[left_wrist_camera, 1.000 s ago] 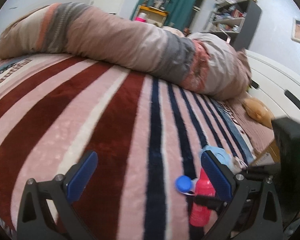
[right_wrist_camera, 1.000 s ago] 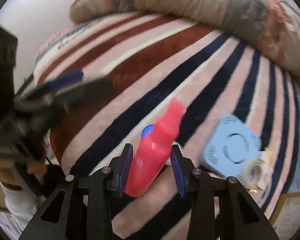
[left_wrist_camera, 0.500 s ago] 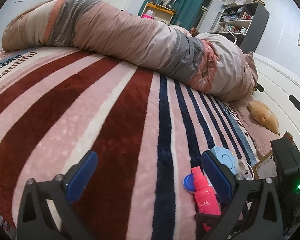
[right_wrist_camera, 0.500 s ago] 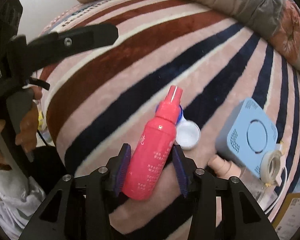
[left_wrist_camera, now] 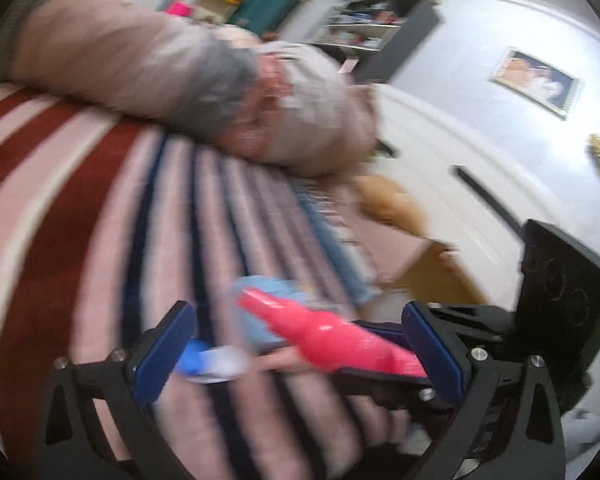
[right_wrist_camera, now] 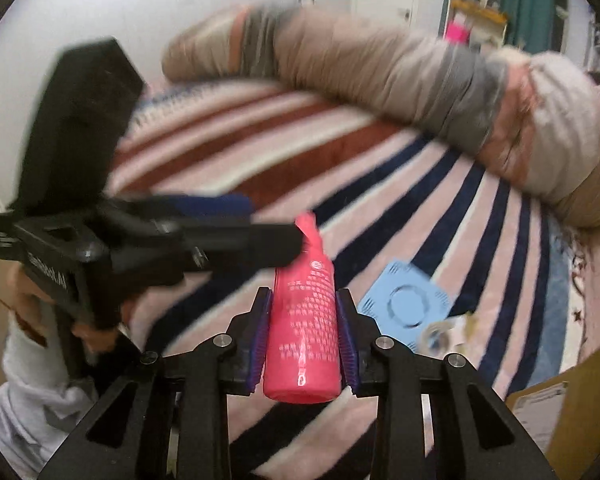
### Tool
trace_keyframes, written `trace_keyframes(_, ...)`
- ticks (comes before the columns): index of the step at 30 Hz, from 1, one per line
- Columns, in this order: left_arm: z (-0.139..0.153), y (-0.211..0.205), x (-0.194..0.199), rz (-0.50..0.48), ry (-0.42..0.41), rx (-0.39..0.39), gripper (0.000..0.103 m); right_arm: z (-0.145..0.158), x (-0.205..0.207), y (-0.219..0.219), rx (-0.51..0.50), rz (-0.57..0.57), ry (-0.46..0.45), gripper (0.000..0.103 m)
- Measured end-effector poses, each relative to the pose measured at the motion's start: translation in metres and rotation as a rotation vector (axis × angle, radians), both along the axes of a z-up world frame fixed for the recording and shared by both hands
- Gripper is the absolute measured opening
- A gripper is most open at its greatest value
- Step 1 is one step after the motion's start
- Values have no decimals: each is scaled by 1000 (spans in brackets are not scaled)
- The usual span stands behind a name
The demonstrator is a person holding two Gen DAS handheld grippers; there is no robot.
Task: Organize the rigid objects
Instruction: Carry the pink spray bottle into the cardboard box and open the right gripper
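My right gripper (right_wrist_camera: 303, 338) is shut on a pink spray bottle (right_wrist_camera: 302, 320) and holds it up above the striped blanket (right_wrist_camera: 380, 176), nozzle pointing away. The bottle also shows in the left wrist view (left_wrist_camera: 332, 336), lying across between my left gripper's open jaws. My left gripper (left_wrist_camera: 300, 340) is open; in the right wrist view its fingers (right_wrist_camera: 236, 240) reach to the bottle's nozzle. A blue cap (left_wrist_camera: 198, 358) and a white lid lie blurred on the blanket below. A light blue square box (right_wrist_camera: 406, 304) and a tape roll (right_wrist_camera: 436, 338) lie on the blanket at the right.
A rolled duvet (right_wrist_camera: 400, 68) lies across the far side of the bed. A cardboard box (right_wrist_camera: 568, 412) stands at the bed's lower right edge. A white headboard (left_wrist_camera: 480, 152) and a yellow plush toy (left_wrist_camera: 392, 204) are at the right.
My right gripper has lifted the pink bottle off the blanket. My left gripper has swung right and closer, so the bottle's nozzle now lies between its open jaws. Both views are motion-blurred.
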State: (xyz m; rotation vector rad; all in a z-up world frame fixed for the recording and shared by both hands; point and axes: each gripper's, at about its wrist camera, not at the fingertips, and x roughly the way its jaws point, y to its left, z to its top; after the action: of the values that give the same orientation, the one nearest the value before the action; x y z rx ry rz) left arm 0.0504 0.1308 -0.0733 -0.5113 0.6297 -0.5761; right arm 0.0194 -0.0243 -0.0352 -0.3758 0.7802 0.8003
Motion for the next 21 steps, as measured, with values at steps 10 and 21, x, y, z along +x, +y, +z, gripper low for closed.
trace_keyframes(10,82,-83,1,-120,-65,11,57,74,-38,-85,230,-66,-177,27)
trace_keyframes(21,137,-230,16,-245,-177,268,32,92,-42,-213,333,-261,-229,27)
